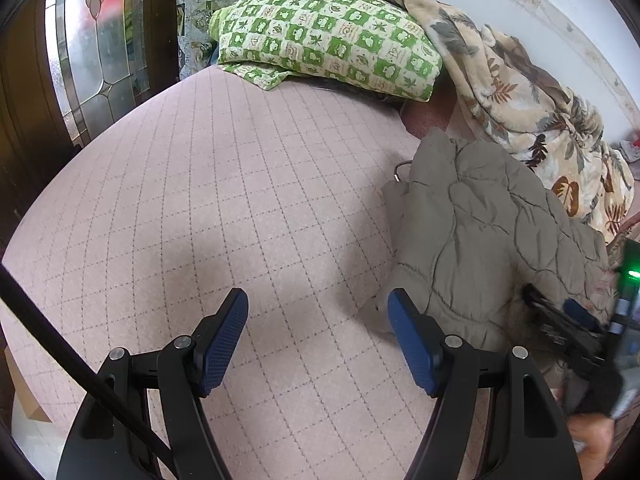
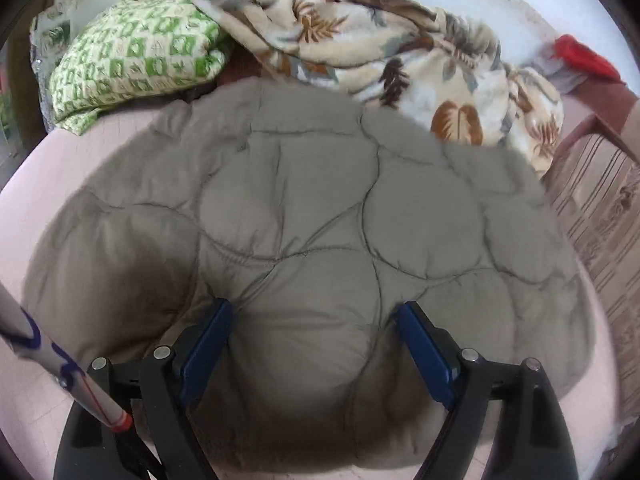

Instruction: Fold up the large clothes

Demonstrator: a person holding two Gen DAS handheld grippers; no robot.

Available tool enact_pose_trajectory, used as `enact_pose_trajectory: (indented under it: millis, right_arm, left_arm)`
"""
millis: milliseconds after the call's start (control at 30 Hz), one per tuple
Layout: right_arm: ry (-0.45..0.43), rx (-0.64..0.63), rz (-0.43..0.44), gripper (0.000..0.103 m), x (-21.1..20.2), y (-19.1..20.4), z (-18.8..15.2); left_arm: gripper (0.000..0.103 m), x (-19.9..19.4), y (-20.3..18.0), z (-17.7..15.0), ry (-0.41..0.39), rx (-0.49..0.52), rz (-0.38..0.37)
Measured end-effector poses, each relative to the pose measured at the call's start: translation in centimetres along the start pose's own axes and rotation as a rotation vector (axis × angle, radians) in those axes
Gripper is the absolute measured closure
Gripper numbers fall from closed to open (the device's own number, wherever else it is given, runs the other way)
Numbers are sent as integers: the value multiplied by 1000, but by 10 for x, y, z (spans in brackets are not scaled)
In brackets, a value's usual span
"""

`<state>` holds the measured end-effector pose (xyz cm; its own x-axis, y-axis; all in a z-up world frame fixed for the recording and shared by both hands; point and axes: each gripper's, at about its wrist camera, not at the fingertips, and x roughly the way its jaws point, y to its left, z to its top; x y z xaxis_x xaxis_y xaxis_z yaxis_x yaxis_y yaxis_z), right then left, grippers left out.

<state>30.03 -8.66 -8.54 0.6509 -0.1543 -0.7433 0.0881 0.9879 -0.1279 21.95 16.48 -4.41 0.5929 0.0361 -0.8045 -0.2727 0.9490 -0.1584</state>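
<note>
Left gripper (image 1: pixel 318 320): jaws spread, nothing between the blue pads, angled down over the bare pink quilted bedcover (image 1: pixel 224 184); its right pad sits just beside the near edge of the jacket (image 1: pixel 492 232) without visibly touching it. Right gripper (image 2: pixel 314 334): jaws spread wide, angled down at the jacket (image 2: pixel 320 208), a puffed panel of the fabric bulging between the pads; whether the pads press on it cannot be told, though no pinched fold shows. In the left wrist view the right gripper (image 1: pixel 568 316) appears at the right edge, low against the jacket's far side, blurred, with a green light on its body and part of a hand (image 1: pixel 592 436) below it. Jacket: grey-brown, quilted in rounded panels, lying flat on the bedcover, to the right of the left gripper and filling most of the right wrist view. Pillow (image 1: pixel 324 36): green and cream check, at the head of the bed, well apart from the jacket. Blanket (image 1: pixel 520 92): cream with brown and grey leaf print, heaped along the wall, its edge touching the jacket's far side. Door (image 1: pixel 92 48): dark wood with leaded glass, left of the bed. Red item (image 2: pixel 584 58): beyond the blanket, too blurred to identify. Black cable (image 1: pixel 80 360): crossing the left view's lower left corner.
</note>
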Motion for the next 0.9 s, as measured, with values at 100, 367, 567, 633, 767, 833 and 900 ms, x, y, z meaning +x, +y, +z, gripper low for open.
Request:
enact_pose_trajectory:
  millis: [100,367,567,633,767,833,900]
  right_arm:
    - [-3,26,51,13,-11,-19,2]
    - [-76,190,-12,13,-47,-137,-24]
    - [-74,426,-49,12,-44,-250,-55]
    - [-74,472,-70,12,-38,-278,-62]
    - [-78,553,-49,6,-22,-323,-75]
    - [-56,576,-26,5,-8,-337,-79]
    - [-10,607,46,1,8,-347,-83]
  left_arm:
    - [32,5,-3,2,15,2,12]
    - [32,16,-21,-1,44,33,24]
    - [32,22,-32,-1,58,33,-56]
    - [32,31,-36,5,80,13,-94]
    - [32,53,-39,21,129,-70,-235]
    - [29,64,-43,28,130,-86,-293]
    - [24,80,-51,33,153,-71,-352]
